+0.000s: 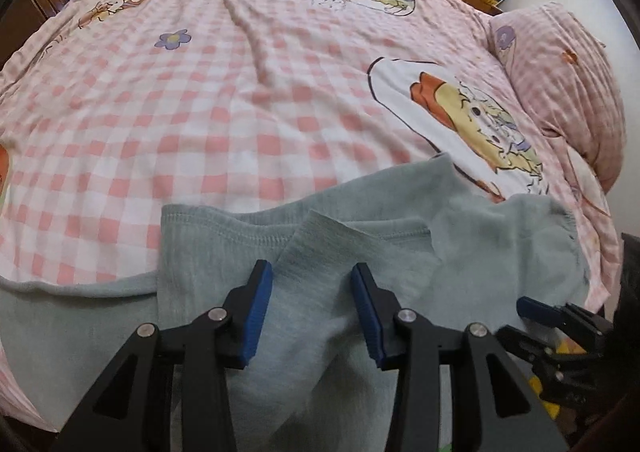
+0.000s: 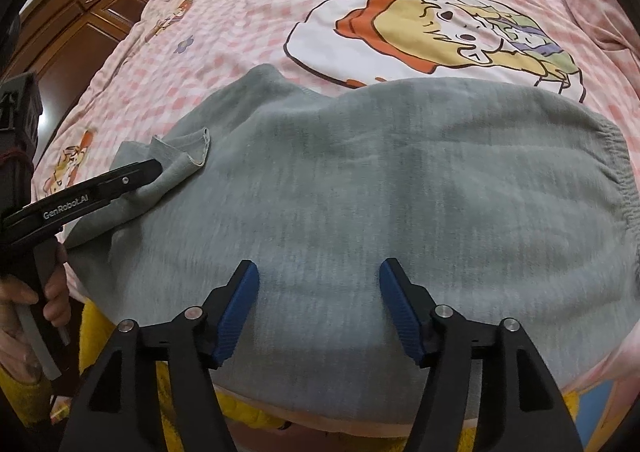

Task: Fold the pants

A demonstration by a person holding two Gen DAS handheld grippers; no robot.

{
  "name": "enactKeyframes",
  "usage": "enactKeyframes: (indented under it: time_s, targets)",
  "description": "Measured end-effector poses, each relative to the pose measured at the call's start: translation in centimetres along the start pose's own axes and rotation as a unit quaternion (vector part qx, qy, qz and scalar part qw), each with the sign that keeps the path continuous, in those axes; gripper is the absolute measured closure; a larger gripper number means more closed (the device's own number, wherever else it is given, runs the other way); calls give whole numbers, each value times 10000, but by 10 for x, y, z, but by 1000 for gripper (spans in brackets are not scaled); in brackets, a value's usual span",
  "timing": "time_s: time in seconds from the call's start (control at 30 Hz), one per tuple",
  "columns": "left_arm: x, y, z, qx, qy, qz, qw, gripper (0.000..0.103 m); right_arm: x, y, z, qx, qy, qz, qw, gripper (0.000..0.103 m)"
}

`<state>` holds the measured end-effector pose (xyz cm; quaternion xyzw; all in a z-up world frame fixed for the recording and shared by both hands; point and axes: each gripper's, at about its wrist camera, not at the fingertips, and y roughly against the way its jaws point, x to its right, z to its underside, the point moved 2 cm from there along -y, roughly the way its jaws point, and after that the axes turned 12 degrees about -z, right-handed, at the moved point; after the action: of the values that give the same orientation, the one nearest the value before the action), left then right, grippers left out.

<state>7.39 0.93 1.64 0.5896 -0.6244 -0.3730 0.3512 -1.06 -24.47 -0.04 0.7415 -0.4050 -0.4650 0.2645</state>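
Note:
Grey-green pants [image 2: 380, 188] lie on the bed near its front edge, the elastic waistband [image 2: 624, 180] to the right. My left gripper [image 1: 312, 272] is open over the leg end [image 1: 320, 252], where a flap of cloth rises between its blue pads without being pinched. From the right wrist view, the left gripper [image 2: 158, 168] sits at the pants' left end beside a crumpled hem [image 2: 188, 152]. My right gripper [image 2: 320, 272] is open and empty just above the pants' middle. It also shows in the left wrist view [image 1: 532, 308] at the far right.
The bed carries a pink checked cover [image 1: 240, 92] with cartoon prints. A matching pillow [image 1: 568, 84] lies at the right. Dark wooden wardrobes [image 2: 100, 24] stand beyond the bed's left side. A yellow cloth [image 2: 180, 404] shows below the bed's front edge.

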Motion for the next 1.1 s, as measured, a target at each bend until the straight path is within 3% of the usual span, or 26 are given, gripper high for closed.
enactKeyframes:
  time_s: [0.03,0.1,0.23,0.37,0.47,0.63,0.7,0.77,0.93,1.0,1.1]
  targets:
    - [1,0,1,20,-12,-44,10000,62,0,0,0,4,5,-10,10000,36]
    - [4,4,2,96,-107,37,9999,103,0,0,0,14,4,-32,10000,36]
    - [-1,23,3,291,82,160,9994,103,0,0,0,31,9,-81,10000,36]
    - [-40,62,5,762,680,20,9948,103,0,0,1,47,13,-85,10000,35]
    - [-58,68,-1,726,704,-70,9949,103,-2,0,2,55,51,-58,10000,32]
    - [-46,54,-11,469,161,69,9987,98,-8,-2,3,3,155,156,9998,32]
    - [-36,43,-14,315,42,267,9991,80,-9,-1,3,-33,142,200,9997,32]
    - [-25,29,-16,172,-86,383,9991,71,-9,-1,4,-48,140,203,9997,32]
    - [-7,-3,-19,-127,-421,157,9989,66,-8,-1,5,-16,140,163,9998,32]
    - [-1,-8,-18,-105,-571,167,9982,58,-8,-1,6,-19,149,178,9997,32]
    - [11,-9,-15,42,-885,68,9960,55,-9,-2,6,-10,212,178,9996,29]
